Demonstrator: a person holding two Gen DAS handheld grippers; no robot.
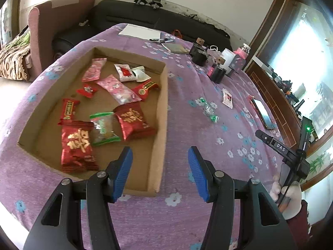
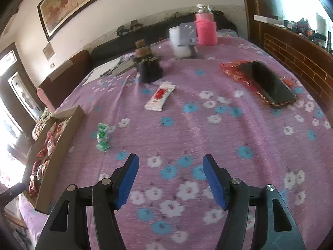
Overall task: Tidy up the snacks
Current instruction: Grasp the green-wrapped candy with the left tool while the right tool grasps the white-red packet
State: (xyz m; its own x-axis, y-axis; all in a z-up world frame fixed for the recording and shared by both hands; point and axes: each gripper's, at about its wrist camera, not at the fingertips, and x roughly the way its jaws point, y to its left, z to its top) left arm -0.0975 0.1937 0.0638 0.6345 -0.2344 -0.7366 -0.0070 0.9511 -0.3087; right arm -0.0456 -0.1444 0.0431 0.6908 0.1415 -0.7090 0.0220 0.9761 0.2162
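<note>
A shallow cardboard tray point(image 1: 161, 95) on the purple flowered tablecloth holds several snack packets, red, pink, white and green ones. It also shows in the right wrist view point(image 2: 60, 143) at the left. Two snacks lie loose on the cloth: a green-and-clear wrapped candy point(image 1: 208, 109) point(image 2: 102, 136) and a white packet with a red print point(image 1: 227, 98) point(image 2: 160, 97). My left gripper point(image 1: 160, 166) is open and empty, above the tray's near right corner. My right gripper point(image 2: 170, 177) is open and empty over bare cloth, the green candy ahead to its left.
A black phone point(image 2: 268, 83) lies on a red packet point(image 2: 231, 70) at the right. At the far side stand a pink-sleeved jar point(image 2: 205, 28), a white cup point(image 2: 179, 41), black holders point(image 2: 149, 68) and papers point(image 1: 140, 32). A sofa lies beyond the table.
</note>
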